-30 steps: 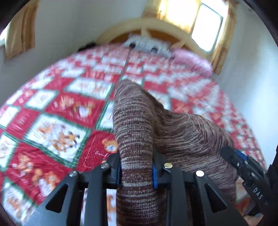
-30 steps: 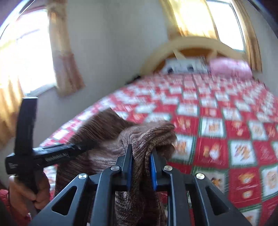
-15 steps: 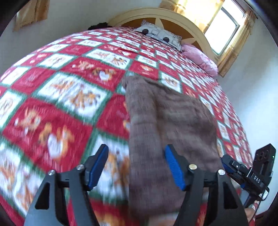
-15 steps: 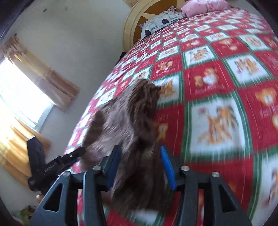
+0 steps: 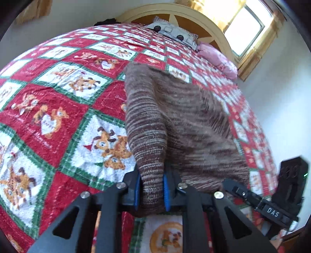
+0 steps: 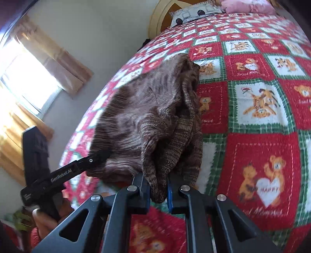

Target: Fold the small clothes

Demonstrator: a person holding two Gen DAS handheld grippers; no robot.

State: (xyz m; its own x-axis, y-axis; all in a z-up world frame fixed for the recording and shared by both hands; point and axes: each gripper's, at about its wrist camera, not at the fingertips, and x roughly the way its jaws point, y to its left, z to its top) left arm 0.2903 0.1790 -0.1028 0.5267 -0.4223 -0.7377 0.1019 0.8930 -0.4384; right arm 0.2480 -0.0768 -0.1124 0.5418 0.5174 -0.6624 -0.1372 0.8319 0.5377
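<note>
A brown striped knit garment [image 5: 175, 116] lies spread lengthwise on the red, white and green quilt [image 5: 58, 97]. Its near edge is lifted at two corners. My left gripper [image 5: 151, 186] is closing, and its blue pads press on the garment's near left corner. In the right wrist view the garment [image 6: 145, 116] is bunched in folds along its right side. My right gripper [image 6: 158, 186] is closing too, with the near right corner pinched between its pads. The left gripper [image 6: 97, 155] also shows at the garment's left edge, held by a hand [image 6: 44, 220].
The quilt [image 6: 252, 97] covers a wide bed reaching to a curved wooden headboard [image 5: 194, 17]. A patterned pillow [image 5: 175, 31] and a pink pillow [image 5: 215, 56] lie at the head. Curtained windows [image 6: 29, 77] and walls flank the bed.
Both grippers held the garment raised, then opened wide and let it drop flat on the quilt. They have now closed again on its near edge.
</note>
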